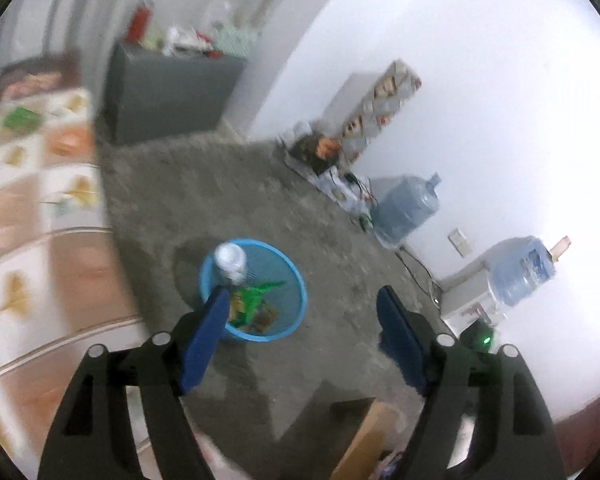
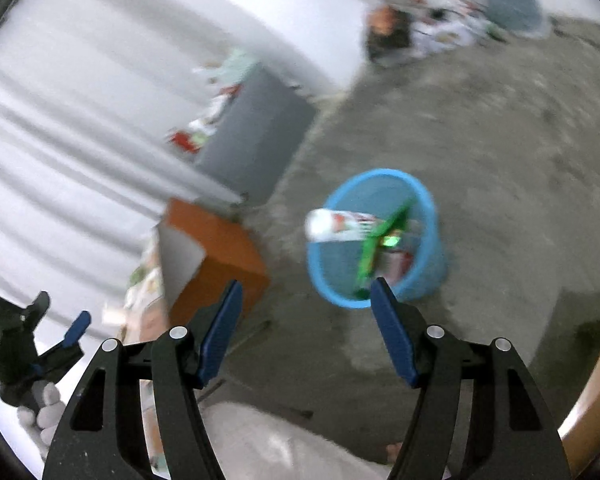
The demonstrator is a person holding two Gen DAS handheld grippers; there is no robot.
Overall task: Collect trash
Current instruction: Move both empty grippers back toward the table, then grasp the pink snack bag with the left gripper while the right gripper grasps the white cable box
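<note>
A blue mesh trash basket (image 1: 288, 276) stands on the grey concrete floor, with green and yellow wrappers inside. A white can or bottle with red print (image 1: 230, 260) shows over its rim; in the right wrist view the can (image 2: 340, 226) is blurred above the basket (image 2: 424, 208). I cannot tell whether it is falling or resting. My left gripper (image 1: 302, 300) is open and empty above the basket. My right gripper (image 2: 306, 294) is open and empty, just short of the basket. The left gripper also shows at the lower left of the right wrist view (image 2: 60, 320).
A patterned bedspread (image 1: 32, 184) lies at the left. A grey cabinet (image 1: 168, 92) with clutter on top stands behind. Two large water bottles (image 1: 406, 208) and floor clutter (image 1: 320, 152) line the white wall. An orange-brown box (image 2: 216, 256) sits near the basket.
</note>
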